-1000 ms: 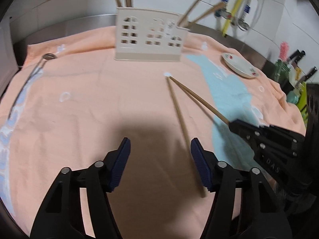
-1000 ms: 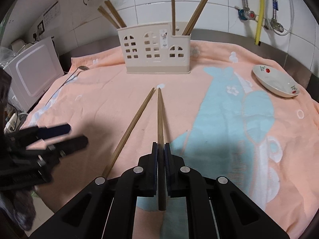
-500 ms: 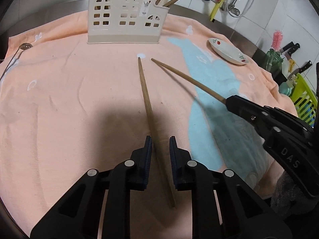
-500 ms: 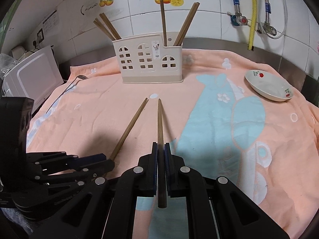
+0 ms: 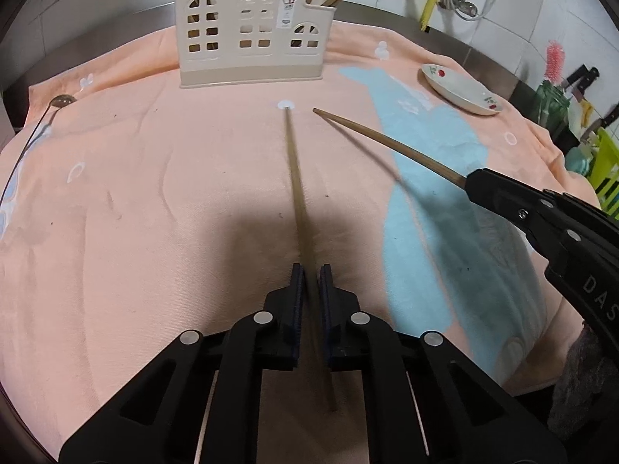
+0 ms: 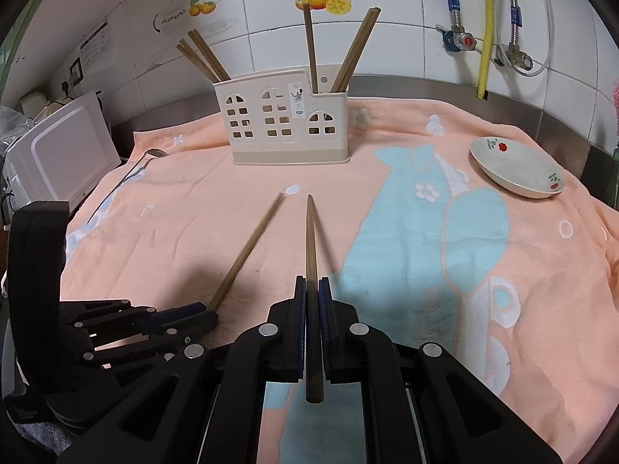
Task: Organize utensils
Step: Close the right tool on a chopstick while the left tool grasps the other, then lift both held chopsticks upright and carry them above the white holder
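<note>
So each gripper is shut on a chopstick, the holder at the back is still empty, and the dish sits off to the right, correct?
Not quite: the holder is not empty. The right wrist view shows several chopsticks already standing in it. The rest holds: the left gripper and right gripper are each shut on a chopstick, and the dish sits off to the right.

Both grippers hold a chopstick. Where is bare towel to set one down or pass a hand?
Free: the peach towel between the cream house-shaped utensil holder and the metal spoon at the left edge, and the blue print below the white flowered dish. Crowded: the centre, where both wooden chopsticks point at the holder.
</note>
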